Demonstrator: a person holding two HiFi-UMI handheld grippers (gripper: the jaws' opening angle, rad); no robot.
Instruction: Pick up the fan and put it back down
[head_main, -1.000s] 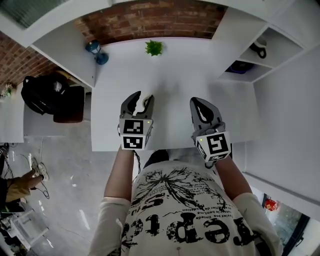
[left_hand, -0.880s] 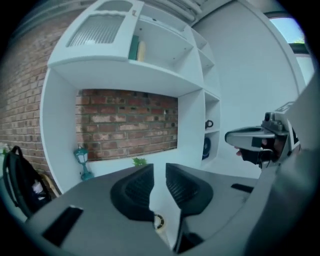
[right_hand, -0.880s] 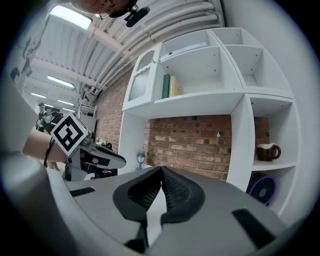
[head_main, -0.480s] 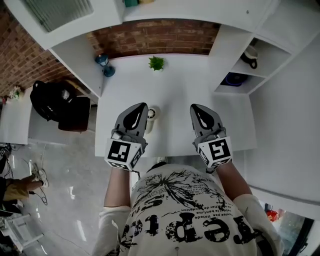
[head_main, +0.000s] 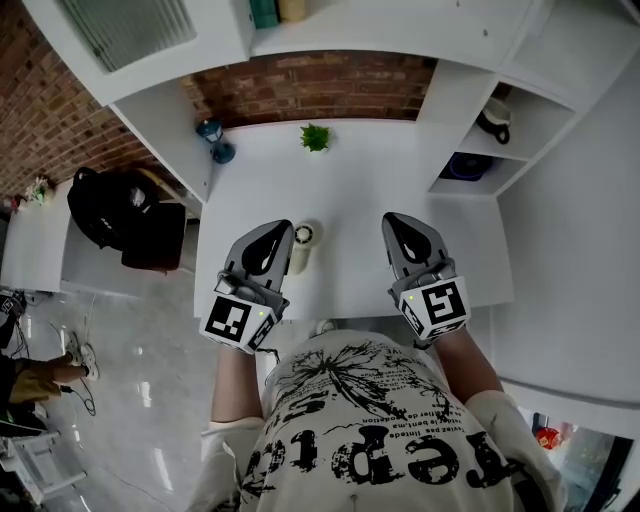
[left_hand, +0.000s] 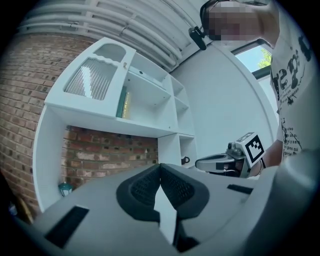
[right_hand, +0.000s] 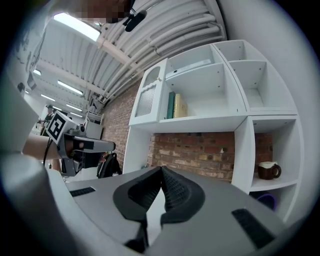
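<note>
Hovering above the white table (head_main: 360, 175), the left gripper (head_main: 279, 230) and right gripper (head_main: 394, 220) each have their jaws pressed together, empty. The small white fan (head_main: 304, 238) stands on the table just beside the left gripper's tip.

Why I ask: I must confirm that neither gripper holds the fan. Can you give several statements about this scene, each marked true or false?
1. The left gripper is shut with nothing between its jaws. True.
2. The right gripper grips the fan. False: it is shut and empty, and the fan sits on the white desk beside the left gripper.
3. A green plant stands at the back of the desk, near the brick wall. True.
4. The mug is on the desk. False: it sits in a shelf compartment to the right.
</note>
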